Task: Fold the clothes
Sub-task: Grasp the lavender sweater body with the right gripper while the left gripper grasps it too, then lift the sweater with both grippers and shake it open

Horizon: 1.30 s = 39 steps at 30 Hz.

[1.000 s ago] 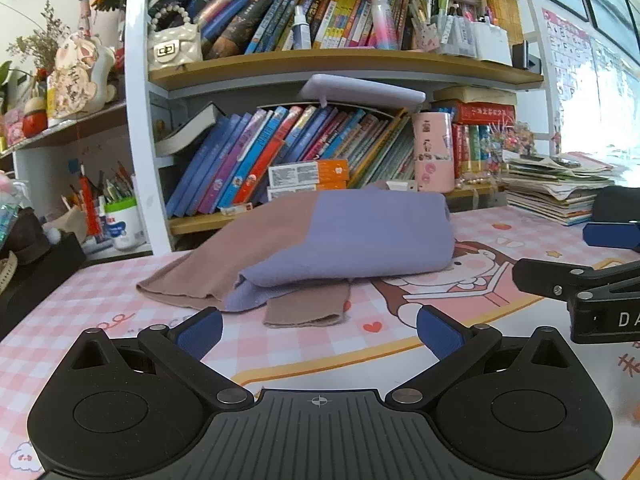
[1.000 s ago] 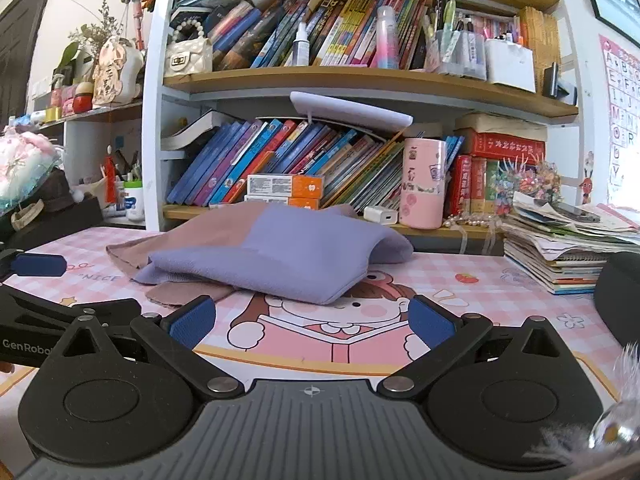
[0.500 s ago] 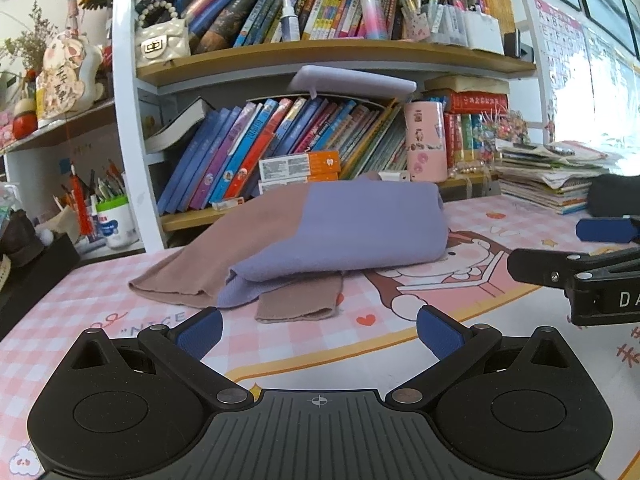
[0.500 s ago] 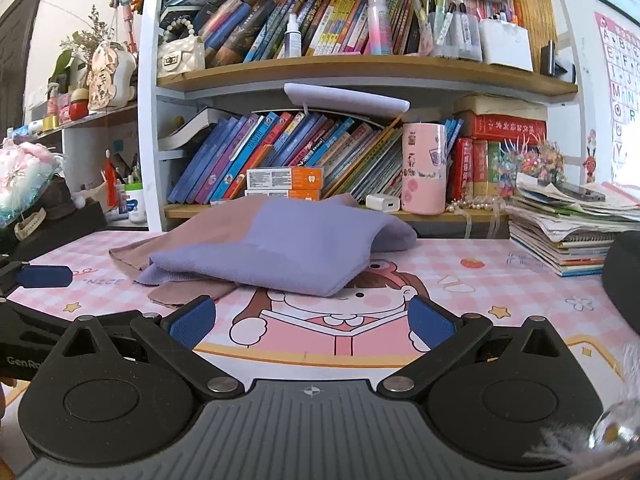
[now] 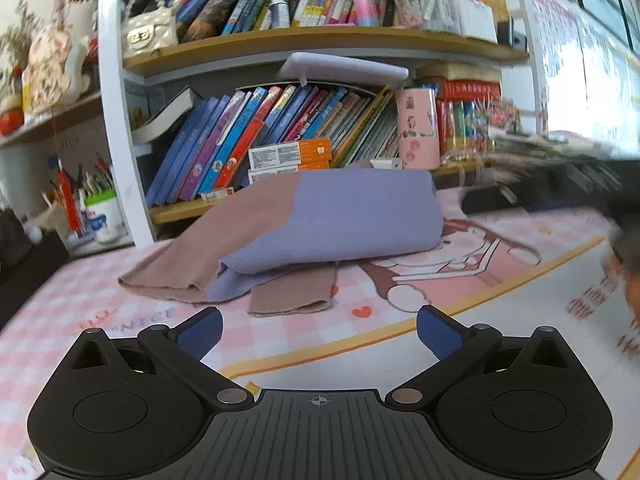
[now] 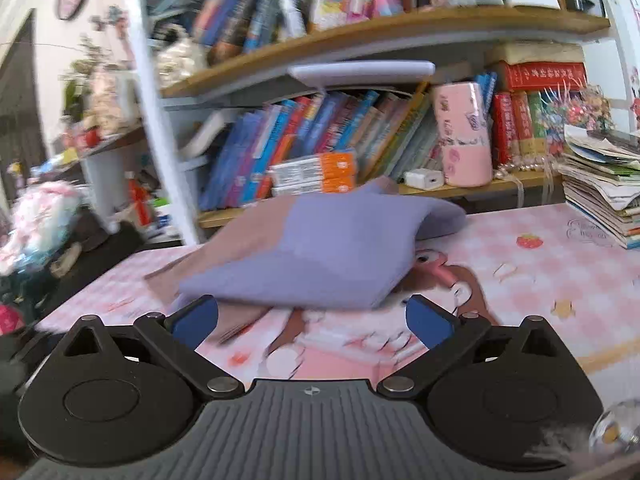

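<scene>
A folded garment (image 5: 336,224), lavender with brown parts, lies on the pink cartoon mat (image 5: 460,280) in front of the bookshelf. A brown cuff (image 5: 292,296) sticks out at its near edge. My left gripper (image 5: 318,334) is open and empty, a short way in front of the garment. My right gripper (image 6: 312,322) is open and empty, with its fingertips close to the near edge of the garment (image 6: 320,256). In the left wrist view the right gripper (image 5: 560,192) is a dark blur at the right.
A bookshelf (image 5: 304,128) full of books stands right behind the garment. A pink cup (image 6: 464,136) and a white charger (image 6: 424,178) sit on its lowest shelf. A stack of magazines (image 6: 604,184) lies at the right. A pen pot (image 5: 100,216) and dark clutter stand at the left.
My right gripper has moved forward and left toward the garment, fast enough to blur its view. My left gripper has crept a little closer. The garment has not moved.
</scene>
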Each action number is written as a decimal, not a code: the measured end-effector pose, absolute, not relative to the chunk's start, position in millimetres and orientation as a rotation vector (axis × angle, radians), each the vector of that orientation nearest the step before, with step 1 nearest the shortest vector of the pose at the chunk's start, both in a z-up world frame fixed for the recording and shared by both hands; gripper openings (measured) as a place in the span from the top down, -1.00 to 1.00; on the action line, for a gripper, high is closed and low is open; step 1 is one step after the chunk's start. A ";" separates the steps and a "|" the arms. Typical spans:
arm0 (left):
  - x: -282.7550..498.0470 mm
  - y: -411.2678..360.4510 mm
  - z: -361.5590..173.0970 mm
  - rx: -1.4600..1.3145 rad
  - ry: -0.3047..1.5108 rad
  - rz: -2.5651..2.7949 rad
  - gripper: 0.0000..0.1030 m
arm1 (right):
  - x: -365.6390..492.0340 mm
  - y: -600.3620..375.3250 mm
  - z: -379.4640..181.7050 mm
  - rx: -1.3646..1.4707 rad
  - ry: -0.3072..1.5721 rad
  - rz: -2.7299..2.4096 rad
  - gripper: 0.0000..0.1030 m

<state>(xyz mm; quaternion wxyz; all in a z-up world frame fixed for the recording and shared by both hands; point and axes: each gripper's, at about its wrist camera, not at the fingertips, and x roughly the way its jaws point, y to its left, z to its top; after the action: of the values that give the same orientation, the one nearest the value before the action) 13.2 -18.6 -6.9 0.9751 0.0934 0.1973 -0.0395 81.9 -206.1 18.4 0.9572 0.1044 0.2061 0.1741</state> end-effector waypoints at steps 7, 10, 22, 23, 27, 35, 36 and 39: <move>34.6 -26.0 -0.6 0.289 0.388 -0.088 -1.00 | 171.1 -231.5 6.9 0.311 0.568 0.283 -0.67; 58.5 -32.5 -1.6 0.347 0.394 -0.079 -1.00 | 192.6 -237.6 0.8 0.351 0.592 0.283 -0.59; 143.7 -57.1 -33.3 0.604 0.486 -0.053 -1.00 | 243.9 -249.2 -26.3 0.534 0.660 0.321 0.25; 149.0 -58.6 -35.8 0.630 0.497 -0.051 -1.00 | 246.8 -250.0 -29.5 0.553 0.670 0.337 0.37; 160.6 -62.2 -38.7 0.682 0.491 -0.041 -0.83 | 249.3 -259.7 -40.3 0.696 0.689 0.409 0.84; 146.4 -70.8 -27.8 0.670 0.474 -0.103 0.82 | 225.6 -282.3 -35.1 0.926 0.615 0.465 0.85; 137.5 -73.2 -23.2 0.662 0.465 -0.123 0.83 | 225.1 -284.1 -36.6 0.945 0.624 0.462 0.79; 101.9 -75.2 -8.1 0.624 0.436 -0.191 0.85 | 229.0 -291.1 -42.3 0.996 0.639 0.460 0.41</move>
<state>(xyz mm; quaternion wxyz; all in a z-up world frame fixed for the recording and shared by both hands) 101.9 -75.2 -8.1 0.9240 0.3041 0.2123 -0.0930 229.0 -291.1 -42.3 0.8052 0.4652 0.2985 0.2147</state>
